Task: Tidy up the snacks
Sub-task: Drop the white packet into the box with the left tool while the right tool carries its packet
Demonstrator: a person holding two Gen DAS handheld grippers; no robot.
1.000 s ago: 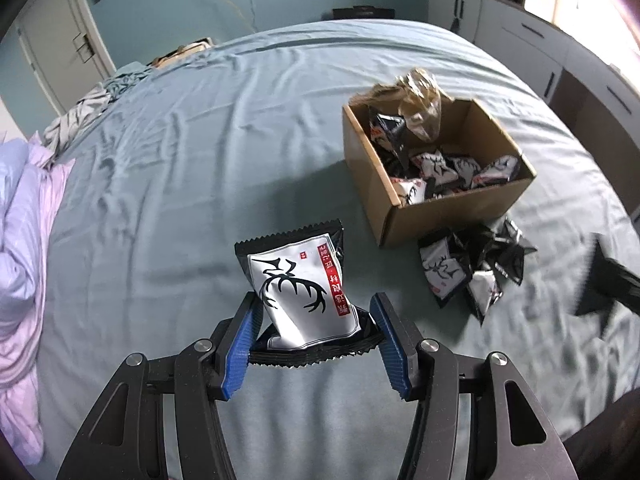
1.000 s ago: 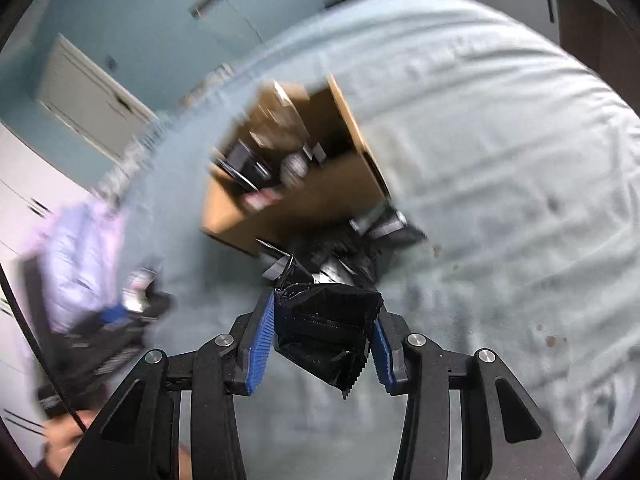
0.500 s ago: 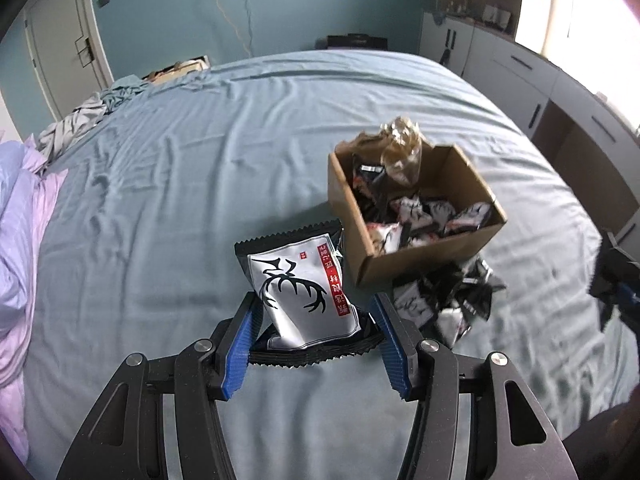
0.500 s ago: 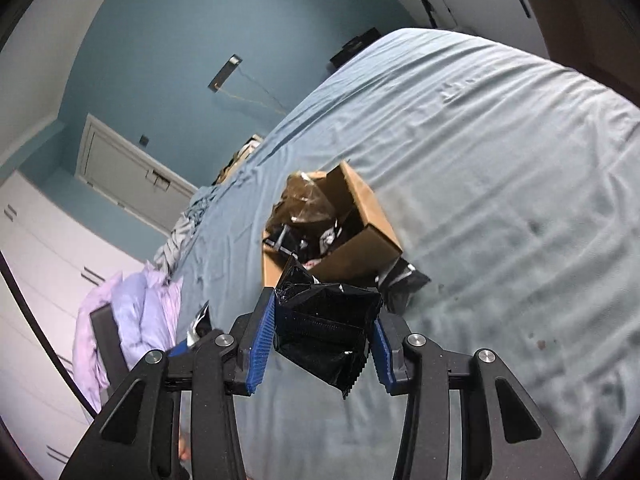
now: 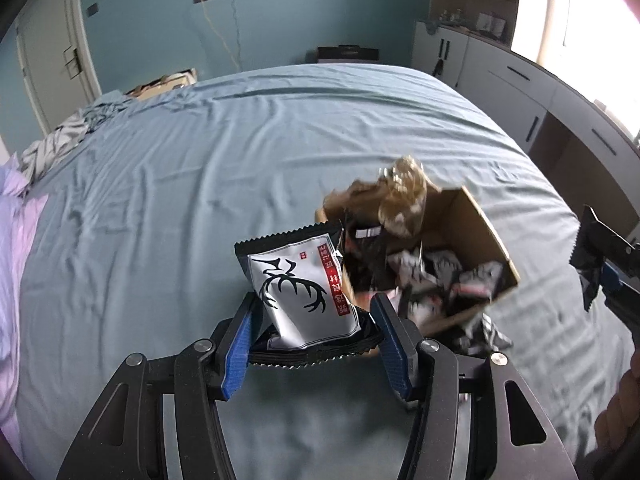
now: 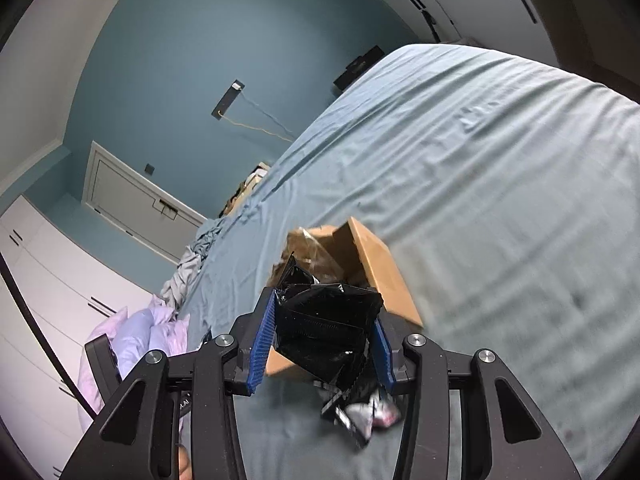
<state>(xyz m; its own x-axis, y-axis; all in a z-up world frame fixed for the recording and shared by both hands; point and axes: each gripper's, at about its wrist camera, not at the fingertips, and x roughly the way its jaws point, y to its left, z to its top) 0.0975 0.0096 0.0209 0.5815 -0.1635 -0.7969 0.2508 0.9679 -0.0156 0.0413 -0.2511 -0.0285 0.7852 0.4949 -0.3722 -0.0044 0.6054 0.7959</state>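
The left tool (image 5: 314, 344) is closed on a snack packet (image 5: 302, 292) with a white face, a black antler emblem and a red label strip. The blue pads (image 5: 237, 356) clamp the packet's lower edge, and the packet stands upright between them above the bed (image 5: 200, 160).

The right tool (image 6: 322, 346) is closed on a black snack packet (image 6: 326, 330), held crumpled between its blue pads (image 6: 262, 346).

An open cardboard box (image 5: 486, 232) rests on the blue bed sheet, ahead and to the right of the left tool. It contains several black-and-white snack packets (image 5: 440, 272) and a crinkled clear plastic bag (image 5: 402, 200) that rises above its rim. Further loose packets (image 5: 486, 334) lie on the sheet against the box's near side. In the right wrist view, the box (image 6: 372, 268) sits directly beyond the held black packet, with loose packets (image 6: 368, 412) below it.
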